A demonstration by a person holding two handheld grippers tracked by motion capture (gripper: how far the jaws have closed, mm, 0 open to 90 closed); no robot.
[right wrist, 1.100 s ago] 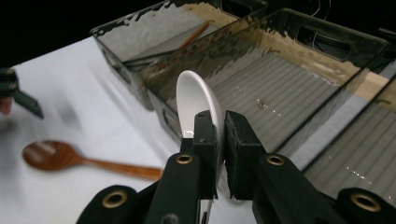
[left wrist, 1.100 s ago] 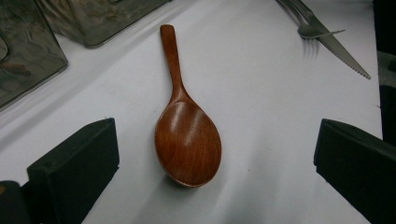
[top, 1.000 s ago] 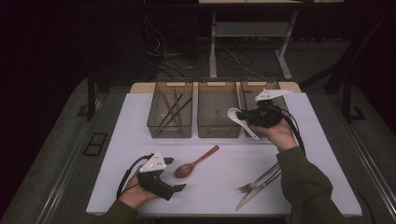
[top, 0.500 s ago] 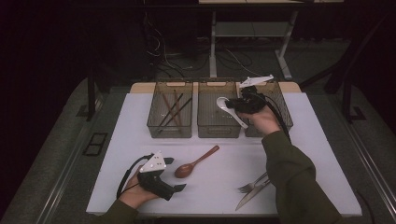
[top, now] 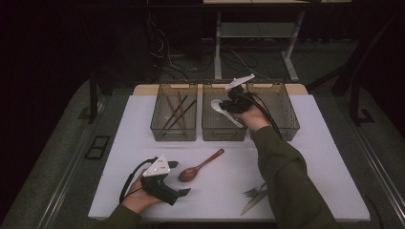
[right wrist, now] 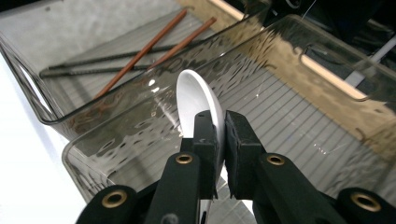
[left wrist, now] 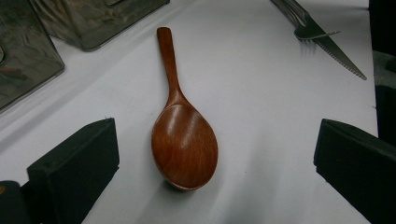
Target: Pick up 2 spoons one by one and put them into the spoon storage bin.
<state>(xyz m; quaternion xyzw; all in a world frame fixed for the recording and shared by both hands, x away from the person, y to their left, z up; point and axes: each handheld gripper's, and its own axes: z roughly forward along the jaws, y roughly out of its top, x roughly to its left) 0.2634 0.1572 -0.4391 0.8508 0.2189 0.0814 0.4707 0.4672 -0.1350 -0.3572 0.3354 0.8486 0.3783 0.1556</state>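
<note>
My right gripper [top: 230, 106] is shut on a white spoon [top: 222, 110] and holds it above the middle clear bin [top: 216, 131]. In the right gripper view the black jaws [right wrist: 220, 127] pinch the white spoon [right wrist: 195, 97] on edge over that bin's ribbed floor [right wrist: 280, 126]. A brown wooden spoon [top: 200, 166] lies on the white table, bowl toward me. My left gripper [top: 178, 178] rests by its bowl, open. In the left gripper view the wooden spoon [left wrist: 184, 140] lies between the two spread pads [left wrist: 79, 163], untouched.
The left bin [top: 157, 125] holds brown and dark chopsticks [right wrist: 140, 53]. A third bin [top: 286, 119] stands to the right of the middle one. A fork and knife [top: 254, 194] lie near the table's front edge, also far off in the left gripper view [left wrist: 322, 37].
The right hand has carried the white spoon leftward, from over the right bin to over the middle bin. The left hand and the wooden spoon have stayed put.
</note>
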